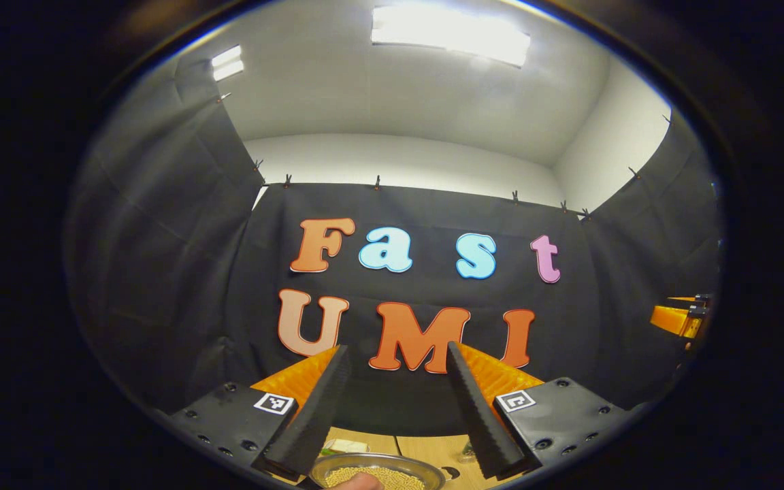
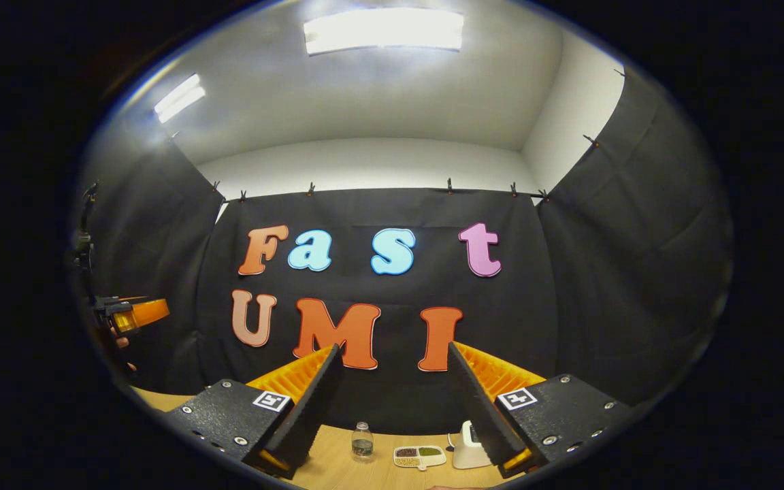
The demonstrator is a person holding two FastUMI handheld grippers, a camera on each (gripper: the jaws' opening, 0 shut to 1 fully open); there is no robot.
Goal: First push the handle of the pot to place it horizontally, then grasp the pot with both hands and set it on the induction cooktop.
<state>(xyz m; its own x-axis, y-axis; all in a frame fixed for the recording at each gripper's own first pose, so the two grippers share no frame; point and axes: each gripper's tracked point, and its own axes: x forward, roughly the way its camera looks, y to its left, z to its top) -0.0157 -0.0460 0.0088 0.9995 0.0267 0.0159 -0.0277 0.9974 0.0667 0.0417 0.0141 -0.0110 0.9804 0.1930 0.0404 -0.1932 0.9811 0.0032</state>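
Observation:
In the left gripper view my left gripper [image 1: 397, 348] is open, held high and aimed at the booth's back wall, with nothing between its fingers. Below it, at the bottom edge, lies a round metal vessel [image 1: 376, 473] holding small yellowish grains; whether it is the pot I cannot tell. My right gripper [image 2: 393, 347] is open too, raised and facing the same wall, nothing between its fingers. Each gripper shows small at the other's side: the right gripper [image 1: 681, 318] at the right edge, the left gripper [image 2: 126, 314] at the left edge with a hand behind it.
A wooden table [image 2: 378, 476] runs along the bottom. On it stand a small clear bottle [image 2: 362, 441], a divided dish of beans [image 2: 419, 456] and a white device [image 2: 467, 446]. Black cloth walls close off the back and both sides.

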